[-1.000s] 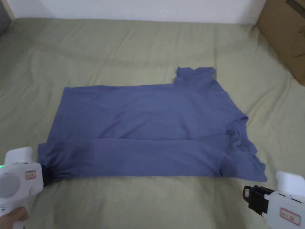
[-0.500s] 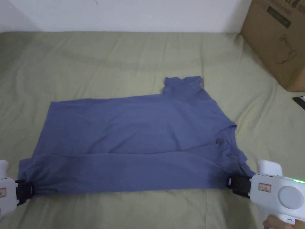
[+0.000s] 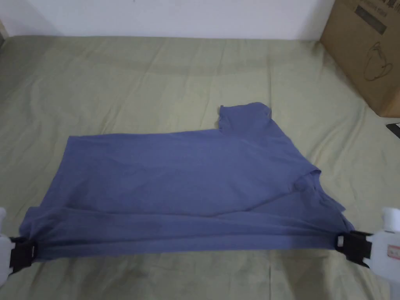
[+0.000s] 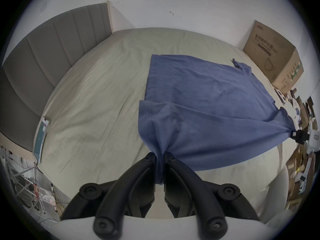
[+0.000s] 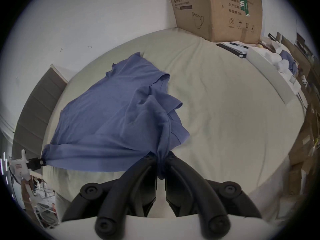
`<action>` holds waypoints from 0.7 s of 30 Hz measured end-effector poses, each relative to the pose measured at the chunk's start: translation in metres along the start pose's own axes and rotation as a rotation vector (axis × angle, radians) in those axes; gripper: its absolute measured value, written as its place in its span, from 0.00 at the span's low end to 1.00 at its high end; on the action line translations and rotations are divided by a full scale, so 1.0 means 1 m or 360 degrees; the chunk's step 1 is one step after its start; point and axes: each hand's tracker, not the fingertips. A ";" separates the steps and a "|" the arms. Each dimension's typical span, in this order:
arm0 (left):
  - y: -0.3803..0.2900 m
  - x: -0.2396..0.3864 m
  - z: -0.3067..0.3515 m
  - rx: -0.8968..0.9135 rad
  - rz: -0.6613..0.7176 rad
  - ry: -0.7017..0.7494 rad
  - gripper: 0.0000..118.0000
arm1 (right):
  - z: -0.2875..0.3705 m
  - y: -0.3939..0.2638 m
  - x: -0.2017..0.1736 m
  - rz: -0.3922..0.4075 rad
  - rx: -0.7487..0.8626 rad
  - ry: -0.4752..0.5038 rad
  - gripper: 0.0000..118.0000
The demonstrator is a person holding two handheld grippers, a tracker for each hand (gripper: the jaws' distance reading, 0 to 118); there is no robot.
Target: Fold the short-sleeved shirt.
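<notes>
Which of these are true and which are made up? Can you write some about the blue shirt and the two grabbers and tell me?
1. Both grabbers pinch the blue shirt. True: the left gripper and the right gripper each clamp bunched cloth.
2. The shirt lies on a wooden floor. False: it lies on a green bedsheet.
3. A cardboard box stands on the bed. True.
4. The shirt is folded into a small square. False: it is mostly spread out.

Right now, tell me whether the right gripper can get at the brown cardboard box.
Probably not: the right gripper is shut on the blue shirt, and the brown cardboard box sits across open sheet.
</notes>
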 end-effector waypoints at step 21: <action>-0.028 0.007 0.050 0.0317 0.0139 -0.0073 0.61 | 0.048 -0.024 -0.007 0.0148 0.0041 -0.0088 0.30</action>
